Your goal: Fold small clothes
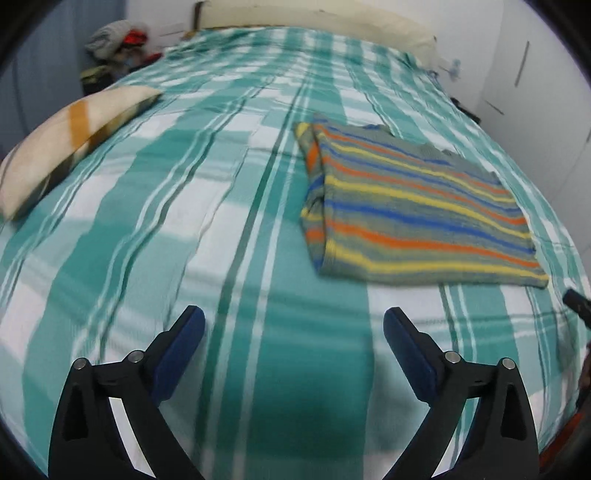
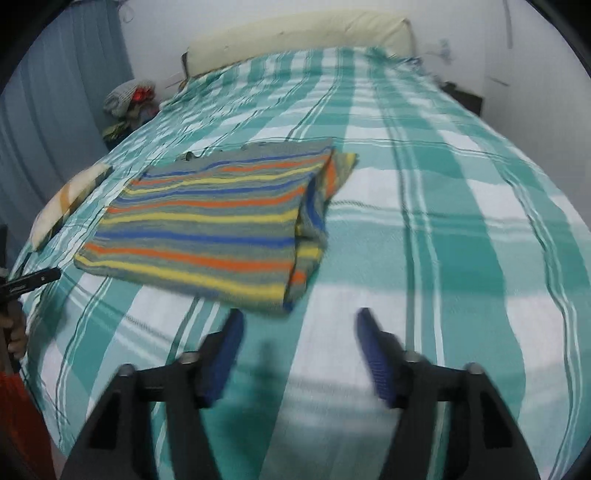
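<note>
Striped knit garment, grey with orange, yellow, blue bands (image 1: 417, 206), lies folded flat on my teal-and-white checked bedspread (image 1: 184, 221). My left gripper (image 1: 293, 325) jaws apart, nothing between; right gripper (image 2: 299, 328) likewise, both short of garment.

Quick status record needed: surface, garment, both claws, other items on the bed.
surface: bed with green checked sheet
garment: striped top, folded into a flat rectangle, lying on the sheet
left claw: open, nothing between the fingers, apart from the top
right claw: open, nothing between the fingers, just short of the top's near corner
other items: small pillow at the bed's left edge; long cream bolster at the far end
off the bed: pile of clothes at the far left corner
</note>
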`<state>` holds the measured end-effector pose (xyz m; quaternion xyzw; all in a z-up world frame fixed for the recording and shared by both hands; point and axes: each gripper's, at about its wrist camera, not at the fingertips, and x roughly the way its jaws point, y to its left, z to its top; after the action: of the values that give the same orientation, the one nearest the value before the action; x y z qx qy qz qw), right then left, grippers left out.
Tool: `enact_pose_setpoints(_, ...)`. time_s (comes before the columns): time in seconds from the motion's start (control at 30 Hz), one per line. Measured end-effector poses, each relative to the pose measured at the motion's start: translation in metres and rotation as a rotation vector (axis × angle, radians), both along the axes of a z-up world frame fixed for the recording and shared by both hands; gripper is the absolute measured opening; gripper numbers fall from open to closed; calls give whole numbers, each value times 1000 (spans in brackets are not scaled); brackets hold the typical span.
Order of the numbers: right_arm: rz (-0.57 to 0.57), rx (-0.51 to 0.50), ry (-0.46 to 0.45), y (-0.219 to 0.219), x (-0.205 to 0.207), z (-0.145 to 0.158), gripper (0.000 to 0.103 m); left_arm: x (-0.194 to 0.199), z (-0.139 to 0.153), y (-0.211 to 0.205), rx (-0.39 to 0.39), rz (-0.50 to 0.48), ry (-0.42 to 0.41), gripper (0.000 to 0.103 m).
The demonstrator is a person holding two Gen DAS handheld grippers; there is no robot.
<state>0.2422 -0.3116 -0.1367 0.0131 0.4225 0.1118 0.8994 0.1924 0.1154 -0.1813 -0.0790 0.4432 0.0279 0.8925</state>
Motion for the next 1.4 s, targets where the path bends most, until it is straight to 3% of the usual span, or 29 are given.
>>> enact_pose_setpoints(0.1, -58, -21, -12, 11, -25, -9, 68, -14, -22, -6, 13, 28, 11, 99)
enact_pose_setpoints(0.23, -120, -21, 8, 14, -44, -28, 69, -30, -42, -28, 168, -29, -19, 103)
enact_pose_setpoints(0.3, -159, -15, 0, 11, -47, -37, 75, -34, -44, -30, 191, -34, -33, 103)
enact_pose_setpoints(0.53, -121, -54, -35, 22, -47, -51, 89, -35, -49, -28, 167, -34, -33, 103)
enact_pose_setpoints(1.4, -121, -86, -24, 27, -42, -58, 94, -34, -52, -34, 198, -32, -29, 102)
